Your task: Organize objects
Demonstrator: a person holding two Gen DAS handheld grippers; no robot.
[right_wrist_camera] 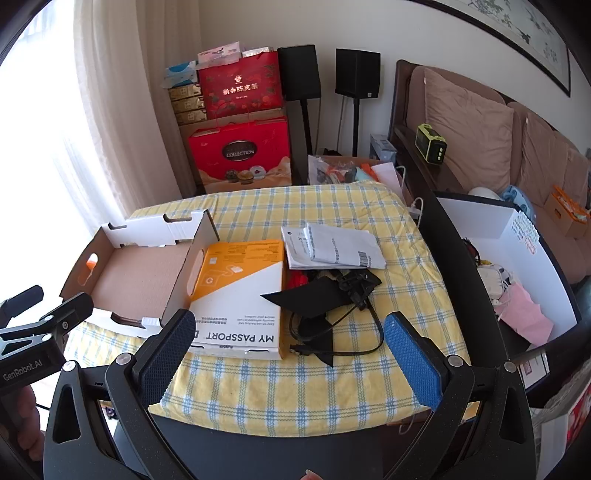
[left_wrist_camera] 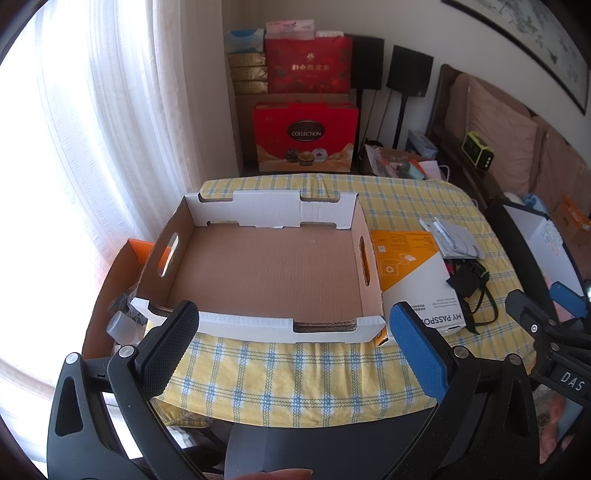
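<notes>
Nothing packed yet: cardboard tray (left_wrist_camera: 266, 269) empty. Left gripper (left_wrist_camera: 291, 332) and right gripper (right_wrist_camera: 290, 339) both spread wide, holding nothing. Likely next: lift passport box (right_wrist_camera: 240, 295) into tray.

You can read: "MY PASSPORT" on the orange-and-white box (right_wrist_camera: 240, 291) | "COLLECTION" on the red gift box (right_wrist_camera: 242, 157) behind it | "GenRobot.AI" on the left gripper (right_wrist_camera: 27, 365) beside it

Sunlit curtain (left_wrist_camera: 110, 110) left, brown sofa (right_wrist_camera: 480, 122) right (cushioned) — white wall (right_wrist_camera: 369, 29) behind.
</notes>
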